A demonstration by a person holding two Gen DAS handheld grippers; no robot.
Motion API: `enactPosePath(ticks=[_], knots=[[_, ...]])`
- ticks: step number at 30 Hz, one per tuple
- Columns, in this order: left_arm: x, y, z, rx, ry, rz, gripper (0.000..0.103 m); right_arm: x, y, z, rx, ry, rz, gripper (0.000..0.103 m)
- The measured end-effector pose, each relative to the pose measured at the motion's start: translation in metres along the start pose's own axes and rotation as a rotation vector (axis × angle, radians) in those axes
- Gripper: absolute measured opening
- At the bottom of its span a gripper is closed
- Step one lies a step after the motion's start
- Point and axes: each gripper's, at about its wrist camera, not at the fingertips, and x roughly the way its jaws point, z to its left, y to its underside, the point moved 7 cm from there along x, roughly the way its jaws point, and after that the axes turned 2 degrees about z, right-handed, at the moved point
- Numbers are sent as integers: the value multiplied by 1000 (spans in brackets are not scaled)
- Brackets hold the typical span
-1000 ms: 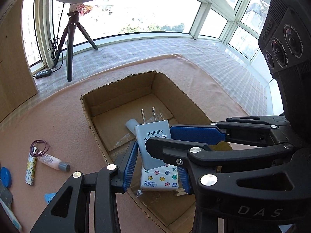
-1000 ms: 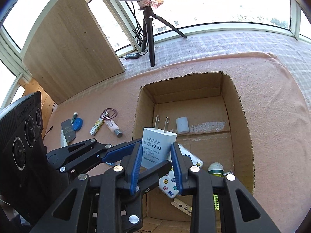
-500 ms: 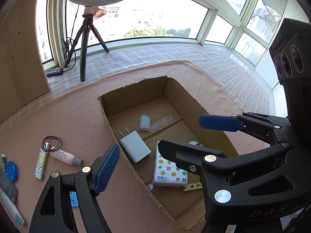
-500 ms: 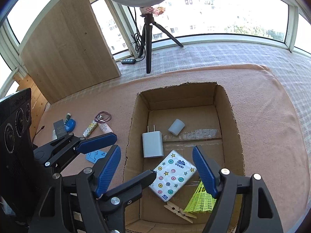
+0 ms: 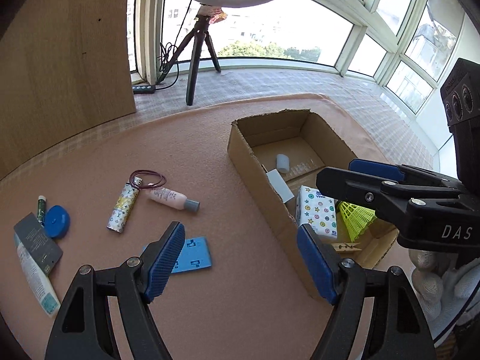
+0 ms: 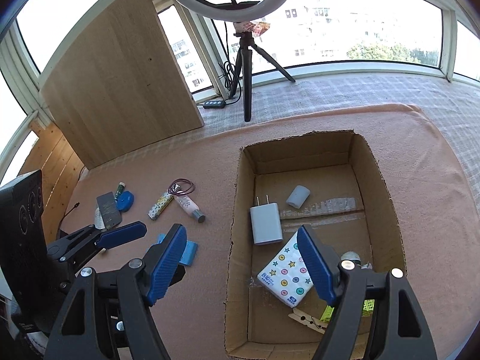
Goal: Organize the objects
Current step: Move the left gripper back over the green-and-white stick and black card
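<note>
A white rectangular wall charger with two metal prongs lies flat on the floor of an open brown cardboard box, near the box's left wall, free of both grippers. Just beside it, toward the far end, lies a small pale grey cylinder; nearer the camera sit a white tissue pack printed with coloured stars and dots, a wooden clothespin and a neon-yellow plastic shuttlecock.

The right gripper hangs over the box's left wall with its blue-padded fingers spread wide and nothing between them. The left gripper is over the pink cloth-covered bench left of the box, its fingers likewise wide apart and empty; a white-gloved hand shows at the right edge of its view.

On the bench left of the box lie a flat light-blue plastic card, a small pink bottle with a grey cap, a slim white patterned lighter-shaped case, a coil of dark red cord, a round blue disc, a small green tube, a dark grey card and a white squeeze tube.

Beyond the bench stand a black tripod carrying a white ring light, a light wooden board leaning at the windows, and a black inline cable remote.
</note>
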Motion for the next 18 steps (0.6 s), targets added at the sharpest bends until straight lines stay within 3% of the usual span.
enactPosePath(ticks=[14,18], knots=[[-34,14,202,-228,-223,53,80,22,27,75,-85,-52,65,73],[-34,6,257,-282,-252,79,79,24,39,82,-86,-52,81,73]])
